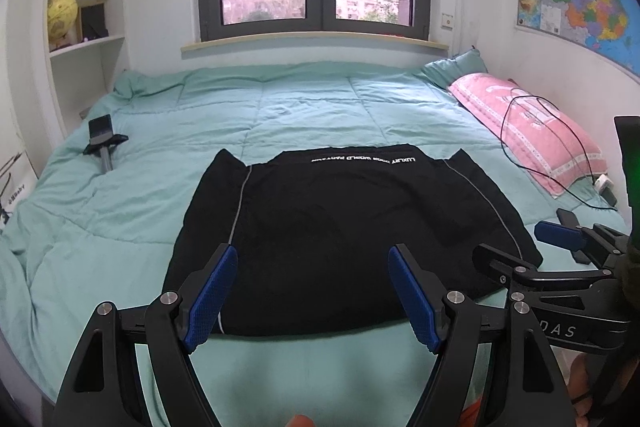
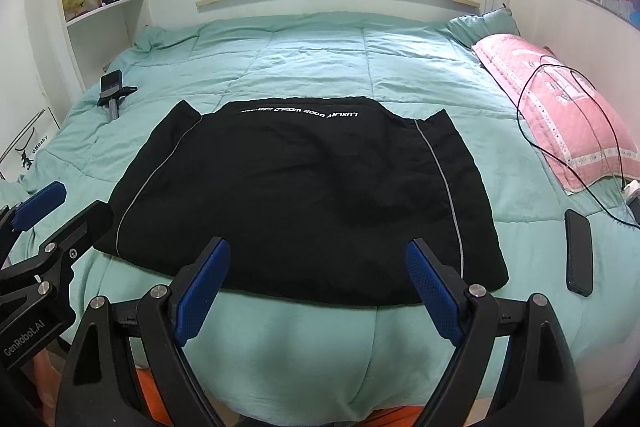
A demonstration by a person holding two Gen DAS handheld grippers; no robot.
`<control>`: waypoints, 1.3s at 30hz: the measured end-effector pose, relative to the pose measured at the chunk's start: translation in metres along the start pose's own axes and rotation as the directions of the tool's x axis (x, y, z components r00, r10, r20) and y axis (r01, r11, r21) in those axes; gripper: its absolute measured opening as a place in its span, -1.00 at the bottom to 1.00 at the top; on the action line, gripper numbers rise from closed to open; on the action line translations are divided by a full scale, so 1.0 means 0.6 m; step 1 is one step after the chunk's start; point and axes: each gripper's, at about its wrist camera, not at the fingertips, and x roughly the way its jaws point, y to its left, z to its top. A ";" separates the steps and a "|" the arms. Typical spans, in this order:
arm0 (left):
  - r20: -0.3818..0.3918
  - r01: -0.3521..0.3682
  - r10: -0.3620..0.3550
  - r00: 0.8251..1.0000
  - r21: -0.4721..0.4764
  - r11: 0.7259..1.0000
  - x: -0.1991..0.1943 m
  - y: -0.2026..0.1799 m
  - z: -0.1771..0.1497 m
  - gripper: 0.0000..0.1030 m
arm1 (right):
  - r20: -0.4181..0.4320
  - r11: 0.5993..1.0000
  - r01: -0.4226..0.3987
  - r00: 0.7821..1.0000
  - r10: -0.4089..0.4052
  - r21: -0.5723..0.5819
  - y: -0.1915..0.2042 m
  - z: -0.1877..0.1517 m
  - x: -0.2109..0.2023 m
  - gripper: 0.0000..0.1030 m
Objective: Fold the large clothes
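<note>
Both claws sit low at the near edge of the bed, side by side and pointing across it toward the window. The left claw [image 1: 312,291] has its blue-padded fingers spread wide with nothing between them, hovering over the near hem of the black folded garment with grey piping and white lettering [image 1: 344,227]. The right claw [image 2: 318,287] is spread just as wide and also empty, lined up on that same hem but a bit more toward the garment's right side.

The garment lies flat on the mint green quilted bedspread [image 2: 304,59], roughly centred, lettered edge on the far side from the claws and its near hem just short of the bed's front edge. No finger looks to be touching the cloth, though from this angle I can't be sure.

Right of the garment there's a black phone [image 2: 579,253] lying flat, and past that a pink quilted pillow [image 2: 560,111] with a black cable [image 2: 528,95] looped over it.
</note>
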 end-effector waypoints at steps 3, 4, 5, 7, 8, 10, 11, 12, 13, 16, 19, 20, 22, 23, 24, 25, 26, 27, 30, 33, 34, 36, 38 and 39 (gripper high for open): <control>0.009 -0.022 0.022 1.000 0.003 1.000 -0.001 -0.001 -0.002 0.53 | -0.005 1.000 0.001 1.000 -0.001 0.005 -0.001 -0.001 0.003 0.77; 0.011 -0.026 0.026 1.000 0.003 1.000 -0.001 -0.001 -0.002 0.53 | -0.007 1.000 0.000 1.000 0.000 0.006 -0.002 0.000 0.004 0.77; 0.011 -0.027 0.027 1.000 0.004 1.000 -0.001 -0.002 -0.002 0.53 | -0.009 1.000 -0.001 1.000 0.001 0.007 -0.002 0.000 0.006 0.77; 0.011 -0.028 0.028 1.000 0.004 1.000 0.000 -0.003 -0.002 0.53 | -0.013 1.000 -0.001 1.000 0.001 0.010 -0.003 -0.001 0.008 0.77; 0.009 -0.029 0.029 1.000 0.001 1.000 0.001 -0.003 -0.003 0.53 | -0.014 1.000 -0.002 1.000 0.002 0.010 -0.003 -0.001 0.009 0.77; 0.005 -0.034 0.034 0.999 -0.005 0.999 0.002 -0.002 -0.003 0.53 | -0.015 1.000 -0.001 1.000 0.002 0.010 -0.003 -0.001 0.010 0.77; 0.004 -0.039 0.039 0.999 -0.005 0.999 0.003 -0.003 -0.003 0.53 | -0.015 1.000 -0.001 1.000 0.002 0.012 -0.003 -0.002 0.010 0.77; 0.006 -0.041 0.041 0.999 -0.002 0.999 0.003 -0.003 -0.003 0.53 | -0.016 1.000 -0.004 1.000 0.004 0.013 -0.005 -0.002 0.011 0.77; 0.010 -0.043 0.043 0.999 0.005 0.999 0.003 -0.004 -0.004 0.53 | -0.017 1.000 -0.005 1.000 0.005 0.014 -0.006 -0.002 0.012 0.77; 0.017 -0.054 0.054 0.998 0.023 0.998 0.001 -0.013 -0.006 0.53 | -0.022 1.000 -0.006 1.000 0.007 0.018 -0.009 -0.003 0.015 0.77; 0.015 -0.054 0.053 0.998 0.036 0.998 0.002 -0.021 -0.008 0.53 | -0.027 1.000 -0.013 1.000 0.013 0.020 -0.012 -0.004 0.019 0.77; 0.013 -0.054 0.053 0.998 0.037 0.998 0.001 -0.023 -0.009 0.53 | -0.028 1.000 -0.013 1.000 0.013 0.021 -0.011 -0.005 0.020 0.77; 0.007 -0.050 0.050 0.999 0.041 0.998 0.003 -0.026 -0.011 0.53 | -0.030 1.000 -0.014 0.999 0.015 0.021 -0.014 -0.005 0.021 0.77; 0.005 -0.049 0.049 0.999 0.040 0.998 0.003 -0.027 -0.011 0.53 | -0.030 1.000 -0.014 0.999 0.015 0.022 -0.014 -0.006 0.021 0.77; 0.002 -0.046 0.046 0.999 0.040 0.998 0.004 -0.027 -0.011 0.53 | -0.030 1.000 -0.015 0.999 0.016 0.022 -0.015 -0.005 0.022 0.77; -0.001 -0.045 0.045 0.999 0.039 0.998 0.005 -0.028 -0.012 0.53 | -0.031 1.000 -0.016 0.999 0.017 0.023 -0.015 -0.006 0.022 0.77; -0.004 -0.045 0.045 0.999 0.039 0.998 0.005 -0.028 -0.013 0.53 | -0.031 1.000 -0.017 0.999 0.018 0.024 -0.016 -0.006 0.023 0.77; -0.006 -0.046 0.046 0.999 0.039 0.998 0.007 -0.028 -0.013 0.53 | -0.031 1.000 -0.018 0.999 0.019 0.025 -0.016 -0.006 0.023 0.77; -0.014 -0.047 0.048 0.999 0.037 0.998 0.010 -0.028 -0.014 0.53 | -0.033 0.999 -0.019 0.999 0.020 0.030 -0.017 -0.007 0.025 0.77; -0.019 -0.048 0.048 0.999 0.036 0.998 0.012 -0.028 -0.015 0.53 | -0.035 0.999 -0.020 0.999 0.021 0.036 -0.016 -0.009 0.025 0.77; -0.021 -0.048 0.048 0.999 0.037 0.998 0.012 -0.028 -0.016 0.53 | -0.035 0.999 -0.020 0.999 0.022 0.038 -0.017 -0.009 0.025 0.77; -0.024 -0.047 0.048 0.999 0.038 0.998 0.014 -0.028 -0.016 0.53 | -0.035 0.999 -0.020 0.999 0.022 0.038 -0.017 -0.009 0.025 0.77; -0.026 -0.045 0.046 0.999 0.037 0.998 0.014 -0.031 -0.017 0.53 | -0.036 0.999 -0.021 0.999 0.022 0.037 -0.018 -0.009 0.026 0.77; -0.028 -0.045 0.046 0.999 0.038 0.998 0.015 -0.031 -0.017 0.53 | -0.037 0.999 -0.022 0.999 0.023 0.037 -0.018 -0.009 0.026 0.77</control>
